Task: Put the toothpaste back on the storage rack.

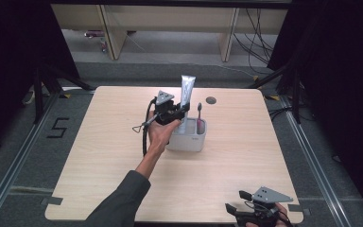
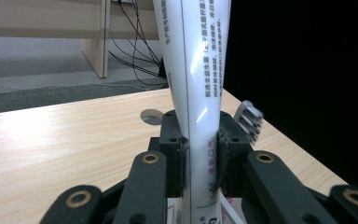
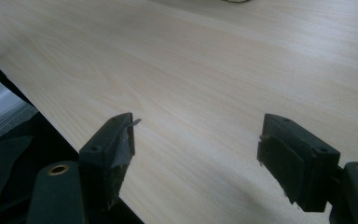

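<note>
on the pale wood-grain tabletop, a small white rectangular holder sits directly under the left gripper, with a pink-handled toothbrush standing in its compartment on the far side of the jaws from the hand. the left gripper's jaws are clamped on a tall white-and-silver toothpaste tube, which stands upright with its long axis vertical: the crimped end rises above the jaws, and the lower end reaches down into the holder, though how deep it sits cannot be told. in the left gripper view the tube runs straight up between the two black pads, both pressed against its sides, with the toothbrush's bristled head just beyond the jaw on that view's right. the coming move looks to turn on that line: straight down from the jaws to seat the tube. the right gripper rests well apart at the near edge of the tabletop, its jaws spread wide over bare wood and holding nothing, so the left hand is far the nearer.
</note>
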A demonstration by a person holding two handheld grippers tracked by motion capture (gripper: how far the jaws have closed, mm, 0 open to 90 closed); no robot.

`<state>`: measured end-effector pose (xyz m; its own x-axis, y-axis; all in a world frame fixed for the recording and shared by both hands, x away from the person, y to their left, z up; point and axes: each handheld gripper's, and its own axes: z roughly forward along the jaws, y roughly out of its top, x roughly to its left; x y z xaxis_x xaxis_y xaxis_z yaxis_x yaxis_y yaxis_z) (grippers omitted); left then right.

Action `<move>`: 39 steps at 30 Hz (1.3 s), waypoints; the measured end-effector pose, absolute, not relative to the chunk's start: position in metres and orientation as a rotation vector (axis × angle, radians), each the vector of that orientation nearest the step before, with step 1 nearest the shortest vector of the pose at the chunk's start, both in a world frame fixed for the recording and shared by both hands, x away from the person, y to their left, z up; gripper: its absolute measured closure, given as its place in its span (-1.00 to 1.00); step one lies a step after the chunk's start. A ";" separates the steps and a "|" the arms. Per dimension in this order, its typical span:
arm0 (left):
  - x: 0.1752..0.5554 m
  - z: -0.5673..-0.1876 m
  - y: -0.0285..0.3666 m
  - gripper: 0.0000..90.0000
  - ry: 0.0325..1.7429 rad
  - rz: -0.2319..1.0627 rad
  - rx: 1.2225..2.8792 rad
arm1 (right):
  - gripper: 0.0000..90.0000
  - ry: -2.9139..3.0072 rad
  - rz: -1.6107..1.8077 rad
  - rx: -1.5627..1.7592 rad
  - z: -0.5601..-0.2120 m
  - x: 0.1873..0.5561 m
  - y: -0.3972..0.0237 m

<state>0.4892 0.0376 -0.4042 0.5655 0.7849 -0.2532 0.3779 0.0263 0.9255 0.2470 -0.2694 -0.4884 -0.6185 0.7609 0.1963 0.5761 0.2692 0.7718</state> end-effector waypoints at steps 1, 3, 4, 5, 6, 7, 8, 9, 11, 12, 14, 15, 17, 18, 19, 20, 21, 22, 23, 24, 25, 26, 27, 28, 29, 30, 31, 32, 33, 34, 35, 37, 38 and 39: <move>0.489 -0.406 0.038 0.68 1.012 0.416 1.580 | -0.40 2.316 1.272 1.250 -0.489 0.247 -0.269; 0.489 -0.408 0.038 0.68 1.014 0.414 1.579 | -0.40 2.324 1.271 1.247 -0.488 0.247 -0.269; 0.489 -0.408 0.038 0.68 1.013 0.415 1.583 | -0.40 2.324 1.271 1.247 -0.488 0.247 -0.269; 0.489 -0.409 0.037 0.67 1.011 0.416 1.581 | -0.40 2.320 1.271 1.245 -0.488 0.247 -0.269; 0.488 -0.410 0.037 0.67 1.008 0.415 1.581 | -0.40 2.320 1.271 1.245 -0.488 0.247 -0.269; 0.488 -0.410 0.037 0.67 1.005 0.413 1.582 | -0.40 2.323 1.262 1.221 -0.488 0.248 -0.270; 0.488 -0.412 0.036 0.67 1.005 0.415 1.579 | -0.40 2.323 1.262 1.221 -0.488 0.248 -0.270; 0.488 -0.412 0.036 0.67 1.003 0.419 1.587 | -0.40 2.325 1.264 1.225 -0.488 0.248 -0.270; 0.487 -0.415 0.036 0.67 1.005 0.417 1.587 | -0.40 2.325 1.263 1.221 -0.488 0.248 -0.270; 0.487 -0.416 0.036 0.67 1.009 0.415 1.587 | -0.40 2.325 1.262 1.221 -0.489 0.248 -0.270; 0.487 -0.419 0.036 0.67 1.007 0.413 1.591 | -0.40 2.326 1.263 1.221 -0.489 0.248 -0.270; 0.487 -0.420 0.036 0.67 1.006 0.414 1.595 | -0.40 2.322 1.262 1.217 -0.489 0.248 -0.270; 0.487 -0.421 0.036 0.67 1.004 0.414 1.602 | -0.40 2.326 1.263 1.222 -0.489 0.248 -0.270; 0.486 -0.422 0.036 0.67 1.005 0.420 1.605 | -0.40 2.326 1.263 1.222 -0.489 0.248 -0.270; 0.486 -0.422 0.036 0.67 1.004 0.422 1.608 | -0.40 2.324 1.262 1.216 -0.489 0.248 -0.270; 0.486 -0.423 0.036 0.67 1.005 0.417 1.607 | -0.40 2.324 1.261 1.219 -0.489 0.248 -0.270; 0.485 -0.424 0.036 0.67 1.005 0.414 1.609 | -0.40 2.327 1.263 1.225 -0.489 0.248 -0.270; 0.485 -0.424 0.036 0.66 1.001 0.418 1.617 | -0.40 2.328 1.259 1.223 -0.489 0.248 -0.270; 0.484 -0.425 0.036 0.66 1.000 0.424 1.624 | -0.40 2.327 1.258 1.224 -0.489 0.248 -0.270; 0.484 -0.425 0.036 0.66 1.001 0.427 1.631 | -0.40 2.327 1.263 1.223 -0.489 0.248 -0.269; 0.483 -0.426 0.037 0.66 1.000 0.428 1.639 | -0.40 2.324 1.262 1.216 -0.489 0.248 -0.269; 0.483 -0.426 0.037 0.66 1.000 0.428 1.639 | -0.40 2.324 1.262 1.216 -0.489 0.248 -0.269; 0.483 -0.426 0.037 0.66 0.999 0.430 1.644 | -0.40 2.324 1.260 1.213 -0.489 0.248 -0.270; 0.482 -0.426 0.037 0.66 1.000 0.435 1.649 | -0.40 2.324 1.260 1.213 -0.489 0.248 -0.270; 0.482 -0.426 0.038 0.66 0.999 0.434 1.655 | -0.40 2.323 1.259 1.217 -0.489 0.248 -0.269; 0.482 -0.426 0.038 0.66 0.999 0.435 1.663 | -0.40 2.325 1.259 1.216 -0.489 0.248 -0.269; 0.482 -0.426 0.038 0.66 1.001 0.440 1.670 | -0.40 2.326 1.256 1.214 -0.489 0.248 -0.270; 0.481 -0.426 0.038 0.65 1.000 0.444 1.679 | -0.40 2.325 1.259 1.214 -0.489 0.248 -0.269; 0.481 -0.427 0.038 0.65 0.998 0.448 1.686 | -0.40 2.326 1.256 1.215 -0.489 0.248 -0.270; 0.481 -0.427 0.038 0.65 0.997 0.453 1.696 | -0.40 2.326 1.256 1.215 -0.489 0.248 -0.270; 0.480 -0.428 0.038 0.63 1.001 0.455 1.702 | -0.40 2.330 1.258 1.222 -0.489 0.248 -0.269; 0.479 -0.428 0.038 0.58 1.001 0.452 1.711 | -0.40 2.329 1.258 1.222 -0.489 0.248 -0.269; 0.478 -0.428 0.038 0.58 1.000 0.447 1.727 | -0.40 2.329 1.258 1.220 -0.489 0.248 -0.269; 0.477 -0.428 0.038 0.57 0.995 0.457 1.748 | -0.40 2.327 1.256 1.217 -0.489 0.248 -0.270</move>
